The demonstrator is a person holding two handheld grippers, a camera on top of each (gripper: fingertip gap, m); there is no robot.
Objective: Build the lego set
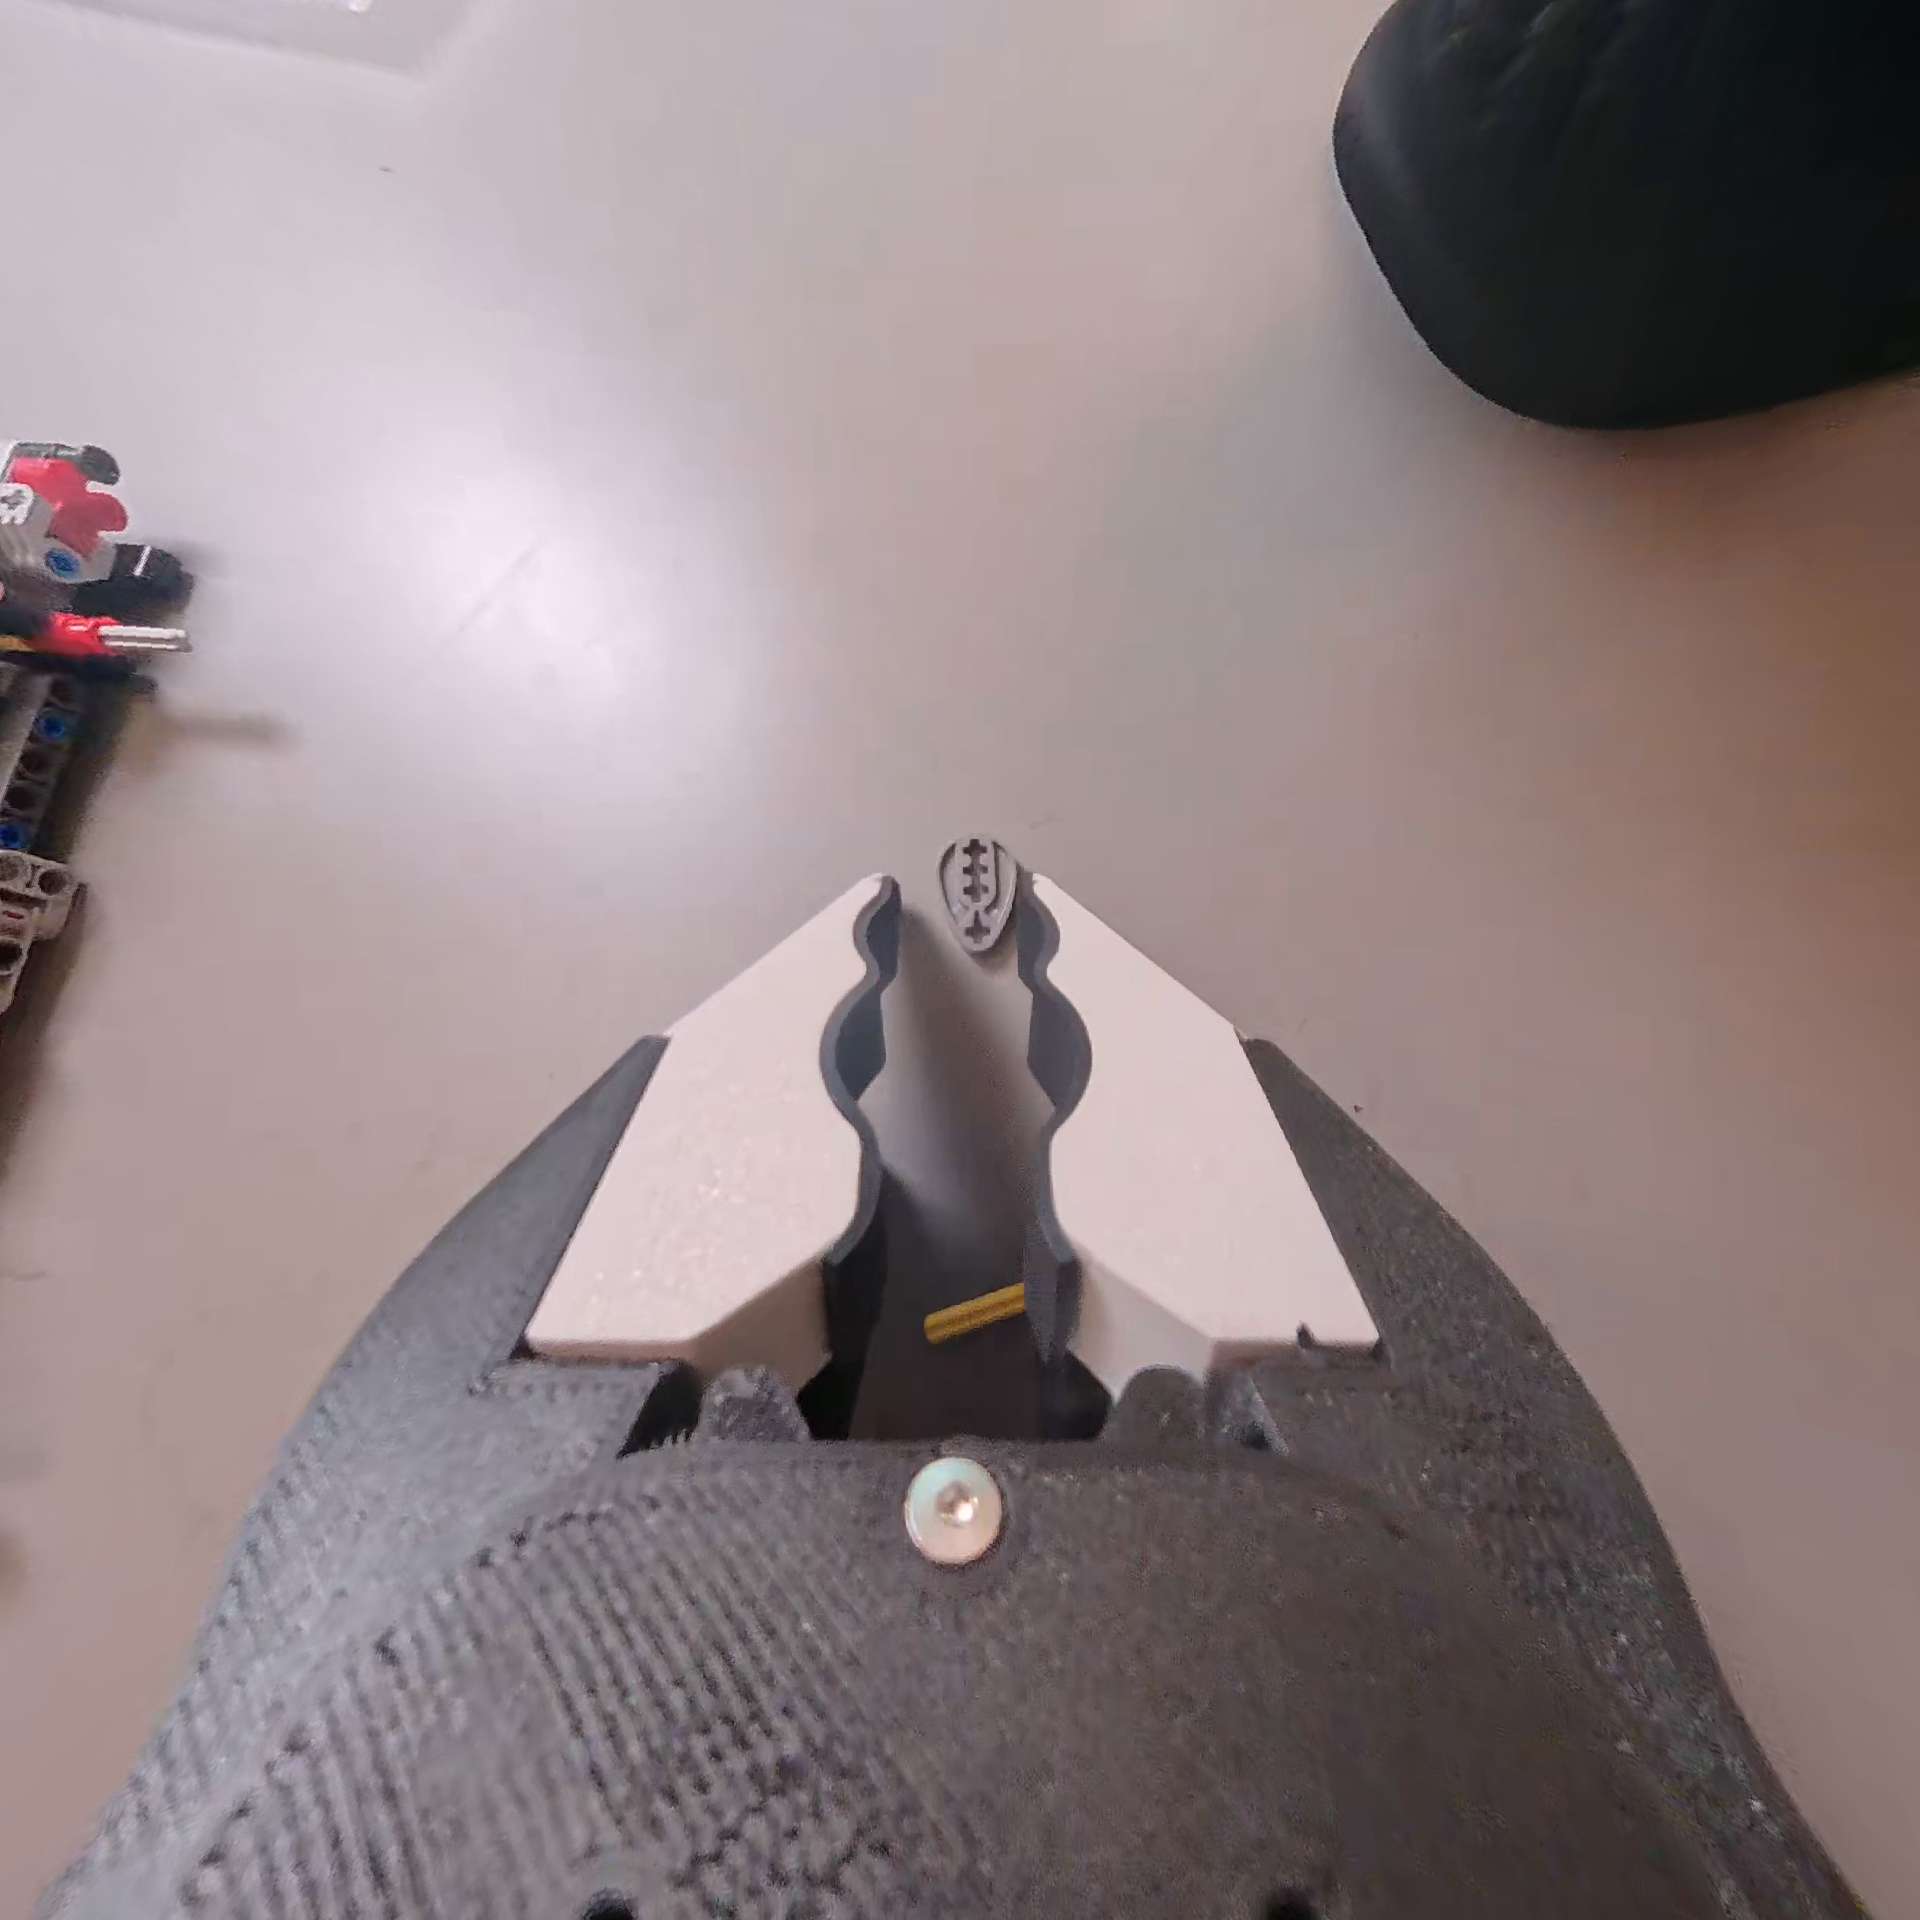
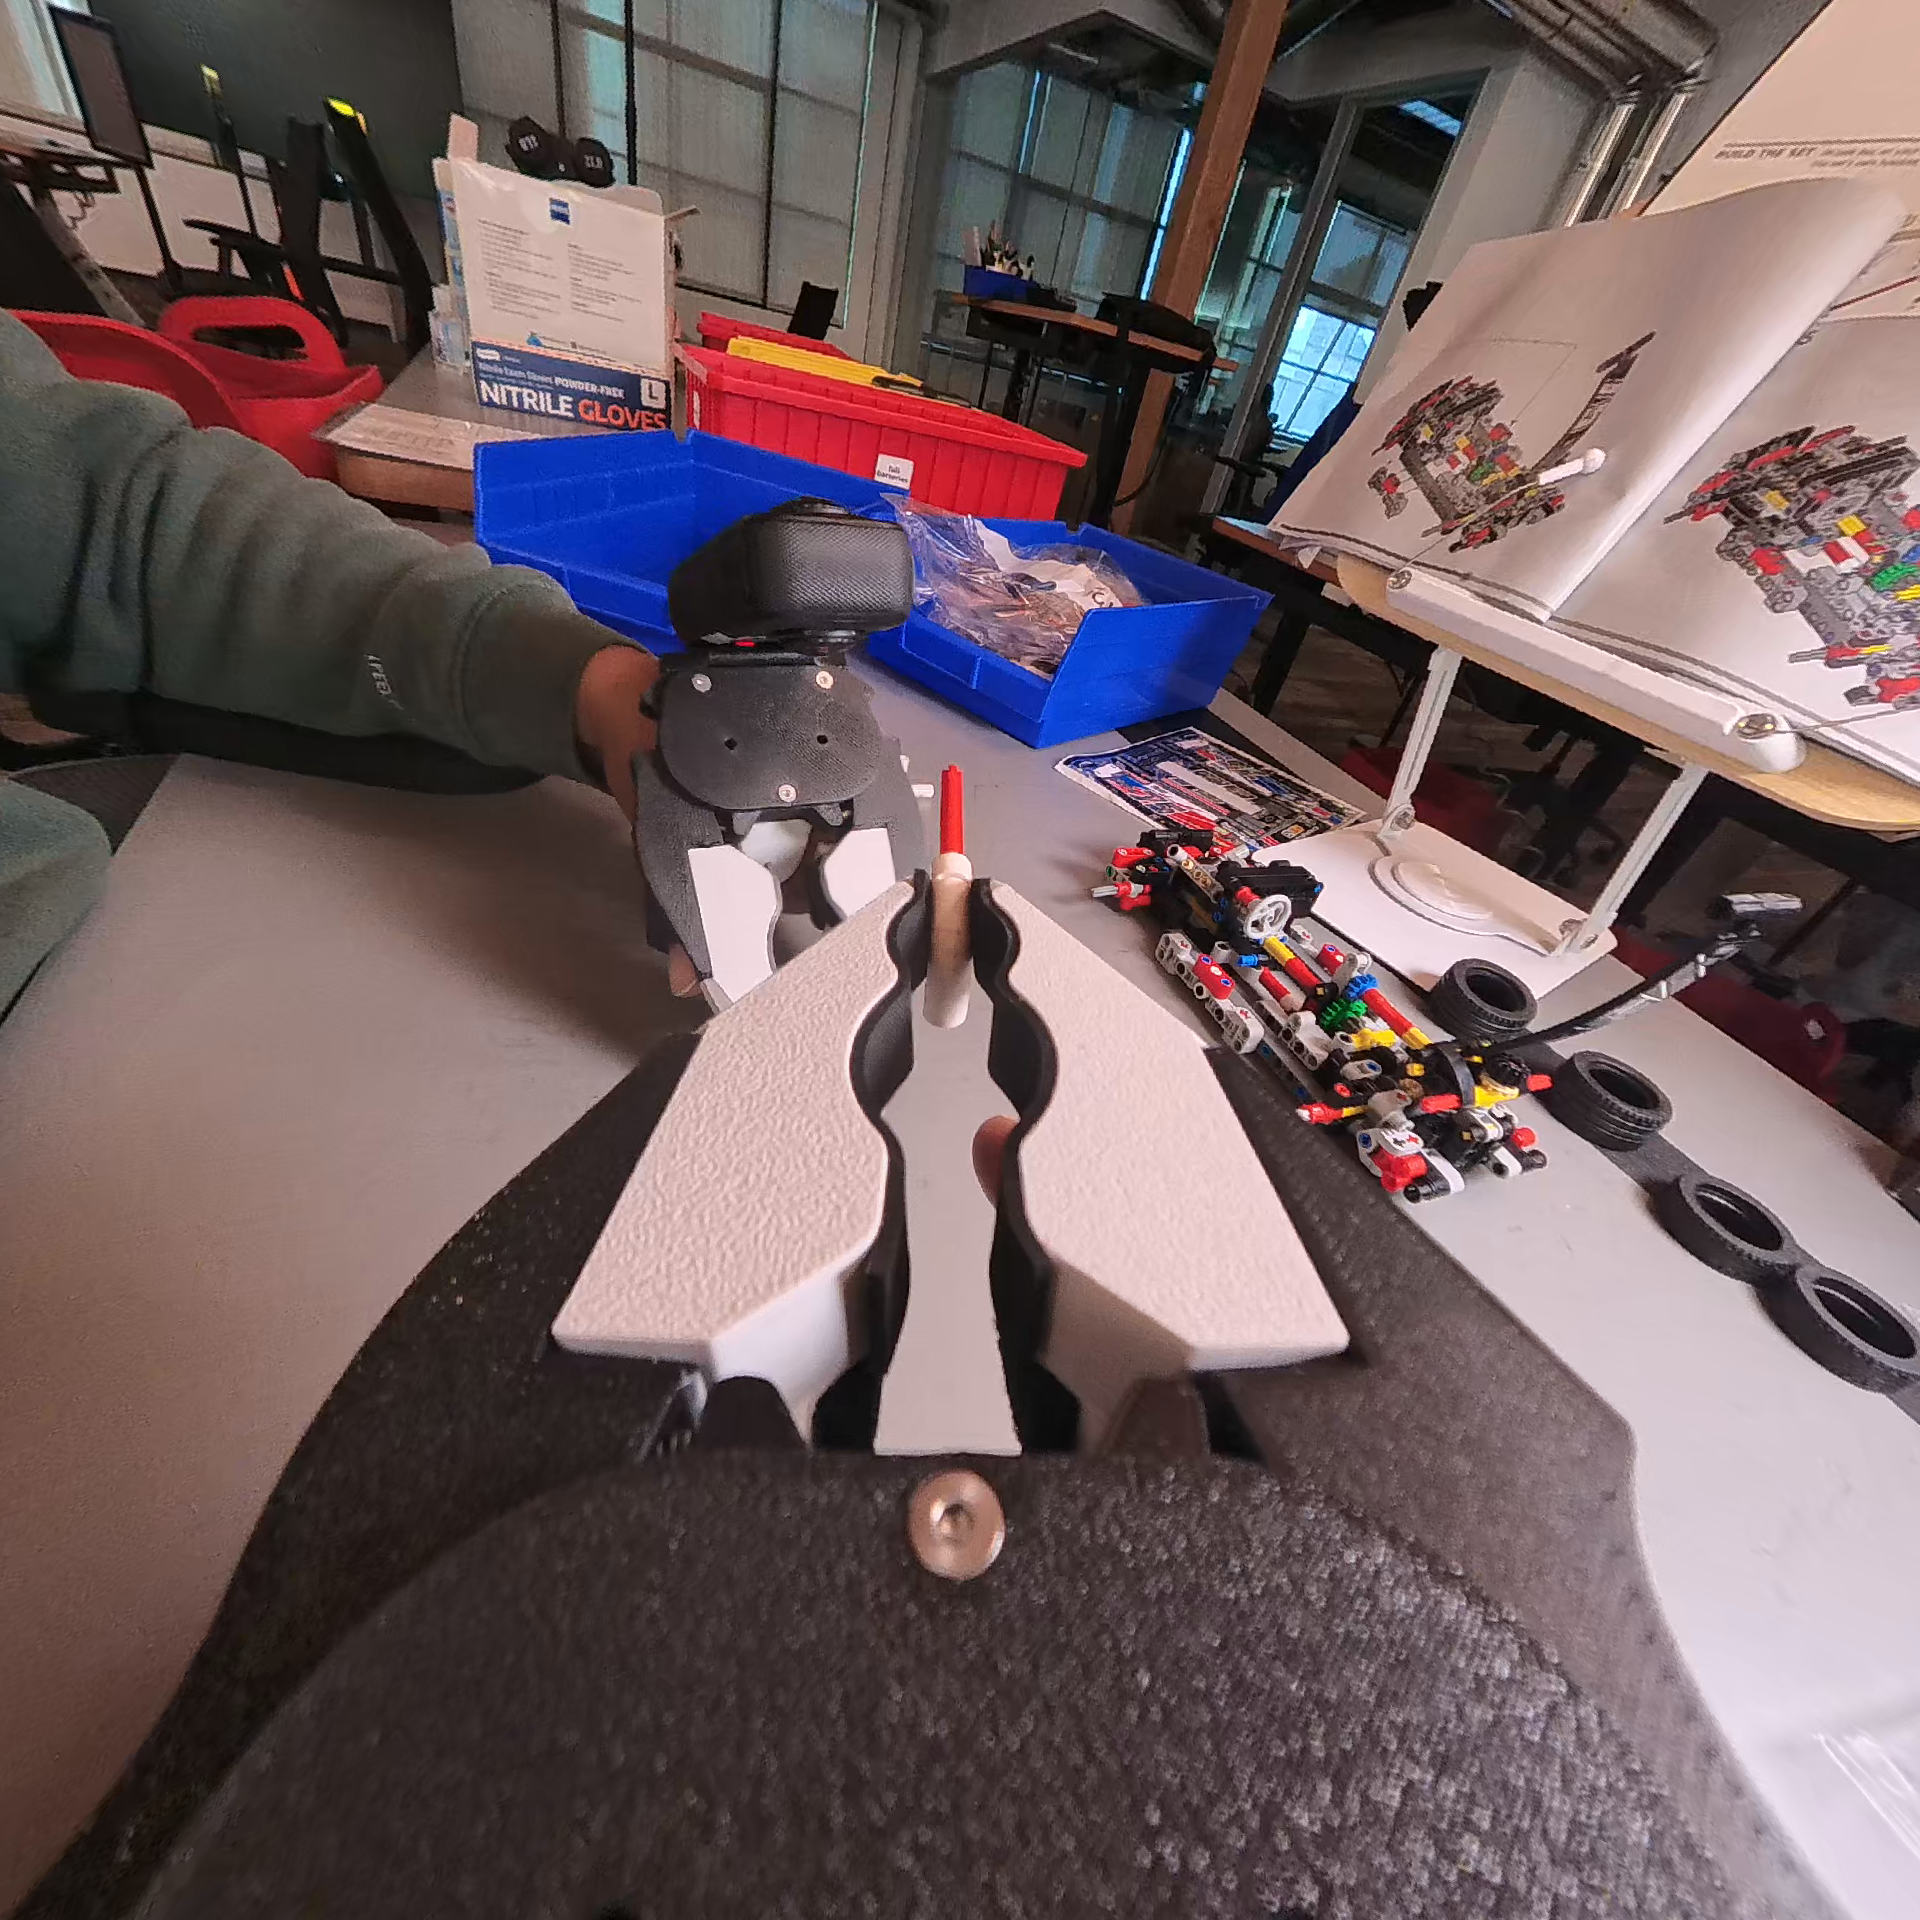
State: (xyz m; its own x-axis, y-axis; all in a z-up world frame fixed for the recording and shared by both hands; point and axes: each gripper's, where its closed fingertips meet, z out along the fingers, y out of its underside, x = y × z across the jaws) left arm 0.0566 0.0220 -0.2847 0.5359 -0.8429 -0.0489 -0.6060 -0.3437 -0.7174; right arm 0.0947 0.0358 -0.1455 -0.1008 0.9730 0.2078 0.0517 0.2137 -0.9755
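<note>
In the left wrist view, the left gripper points down at a smooth, pale grey tabletop, its white, grainy-faced fingers lined with wavy dark rubber pads and standing apart. A small grey cam-shaped plastic piece, teardrop in outline with a row of cross-shaped holes, lies on the tabletop between the tips, close against the right pad and clear of the left one, so nothing is clamped. A black, rounded, matte object fills the upper right corner, and a blurred part of a brick-built chassis in red, black and grey shows at the left edge. In the right wrist view, the right gripper has its jaws clamped on a smooth white cylindrical sleeve that stands upright between the pads, with a thin red ridged axle rising from its top. Just beyond it to the left, the left gripper hangs in a hand with a green fleece sleeve. To the right lie the long multicoloured chassis, black ribbed rubber tyres, blue plastic bins and an open instruction booklet on a white stand.
</note>
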